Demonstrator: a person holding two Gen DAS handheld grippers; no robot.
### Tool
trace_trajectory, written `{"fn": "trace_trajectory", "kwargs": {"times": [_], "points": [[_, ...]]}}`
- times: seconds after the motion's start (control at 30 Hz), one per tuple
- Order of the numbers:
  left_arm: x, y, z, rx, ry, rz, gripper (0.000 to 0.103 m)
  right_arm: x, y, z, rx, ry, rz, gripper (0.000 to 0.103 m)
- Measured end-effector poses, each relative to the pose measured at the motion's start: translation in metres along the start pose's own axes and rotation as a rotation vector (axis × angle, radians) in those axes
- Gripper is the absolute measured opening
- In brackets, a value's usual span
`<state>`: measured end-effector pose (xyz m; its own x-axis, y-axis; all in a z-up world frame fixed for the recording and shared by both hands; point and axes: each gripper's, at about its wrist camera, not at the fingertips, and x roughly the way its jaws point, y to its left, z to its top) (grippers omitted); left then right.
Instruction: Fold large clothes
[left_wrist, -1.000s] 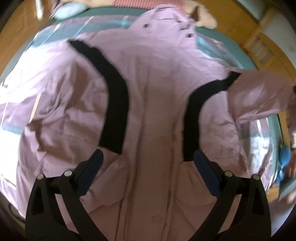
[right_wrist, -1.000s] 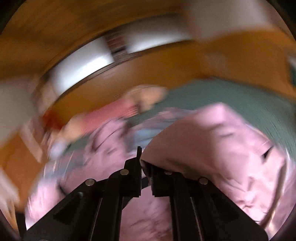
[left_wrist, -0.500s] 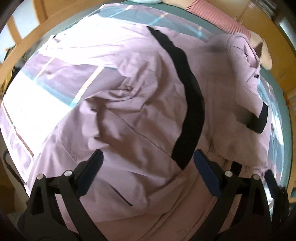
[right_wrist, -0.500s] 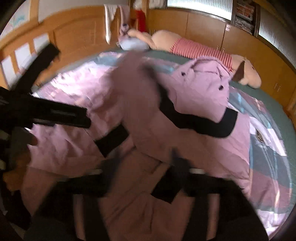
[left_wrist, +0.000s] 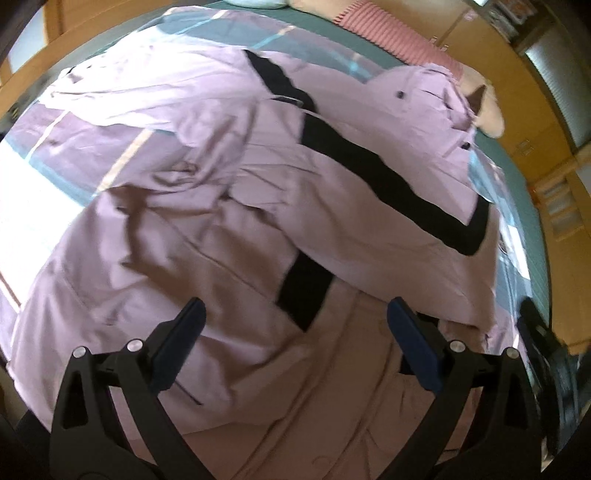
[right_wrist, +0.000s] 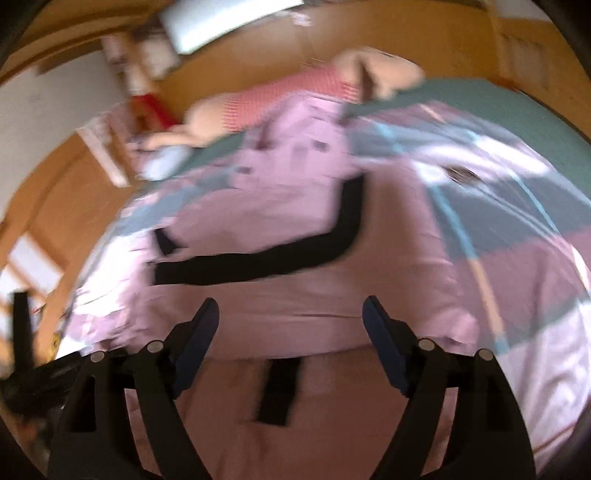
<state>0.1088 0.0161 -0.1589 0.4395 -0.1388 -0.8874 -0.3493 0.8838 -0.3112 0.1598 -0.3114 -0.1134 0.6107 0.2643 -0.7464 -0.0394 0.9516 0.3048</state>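
A large pink jacket (left_wrist: 207, 229) with black stripes (left_wrist: 373, 166) lies spread on the bed. Its right sleeve is folded across the body, the black stripe running along it (right_wrist: 266, 260). My left gripper (left_wrist: 293, 323) is open and empty, hovering above the jacket's lower front. My right gripper (right_wrist: 290, 314) is open and empty above the folded sleeve (right_wrist: 332, 295). The right gripper also shows at the right edge of the left wrist view (left_wrist: 535, 332). The jacket's collar (left_wrist: 439, 88) lies at the far end.
The bed cover (right_wrist: 498, 206) has teal, purple and white blocks. A plush toy in a red striped top (right_wrist: 280, 96) lies at the head of the bed. Wooden walls and cabinets (left_wrist: 532, 107) surround the bed.
My right gripper carried the right sleeve across the jacket's body, let it go and opened. My left gripper swung to the left side and then eased back.
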Motion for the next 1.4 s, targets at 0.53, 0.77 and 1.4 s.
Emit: {"fn": "trace_trajectory", "kwargs": {"times": [0.53, 0.77, 1.4], "points": [[-0.013, 0.006, 0.046, -0.032, 0.099, -0.305, 0.101, 0.003, -0.035, 0.005, 0.195, 0.051, 0.059, 0.082], [0.047, -0.001, 0.042, -0.053, 0.250, -0.284, 0.101, 0.011, -0.035, -0.001, 0.207, 0.118, 0.112, 0.084], [0.085, -0.016, 0.033, -0.039, 0.269, -0.343, 0.028, 0.042, 0.003, -0.027, 0.002, 0.211, 0.132, 0.084]]}}
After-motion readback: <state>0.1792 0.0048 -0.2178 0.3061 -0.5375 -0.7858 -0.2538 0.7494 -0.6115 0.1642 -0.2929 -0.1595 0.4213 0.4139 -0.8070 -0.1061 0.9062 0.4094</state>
